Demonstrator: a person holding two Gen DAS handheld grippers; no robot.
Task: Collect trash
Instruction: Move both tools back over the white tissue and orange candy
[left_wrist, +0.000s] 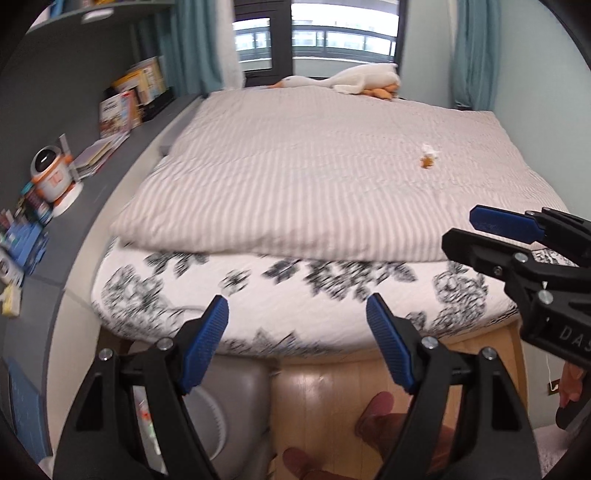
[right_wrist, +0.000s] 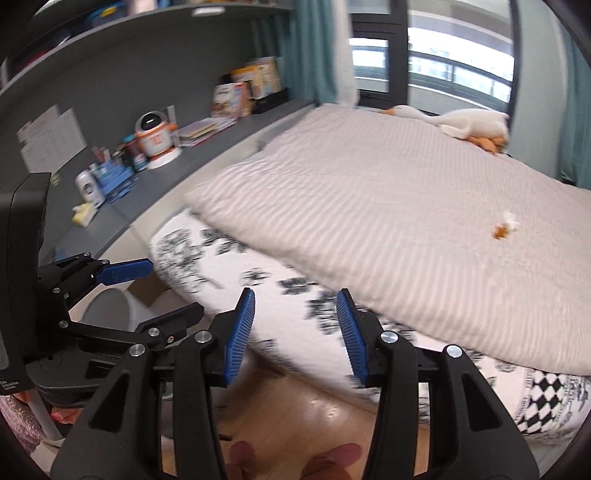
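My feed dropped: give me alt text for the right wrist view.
Right tongs stand open and empty over the bed's near edge. A small orange-and-white scrap lies on the striped quilt to the right; left tongs and a grey bin sit low left.

Striped duvet (left_wrist: 295, 177) on bed, plush goose (left_wrist: 354, 79), toy robot (right_wrist: 153, 138) on shelf

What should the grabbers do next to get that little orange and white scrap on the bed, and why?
Probably reach the right gripper forward over the striped blanket toward the orange and white scrap. Both grippers hang at the foot of the bed, far short of it, and the right gripper's fingers stand apart with nothing between them. The scrap lies toward the right side, nearer that gripper.
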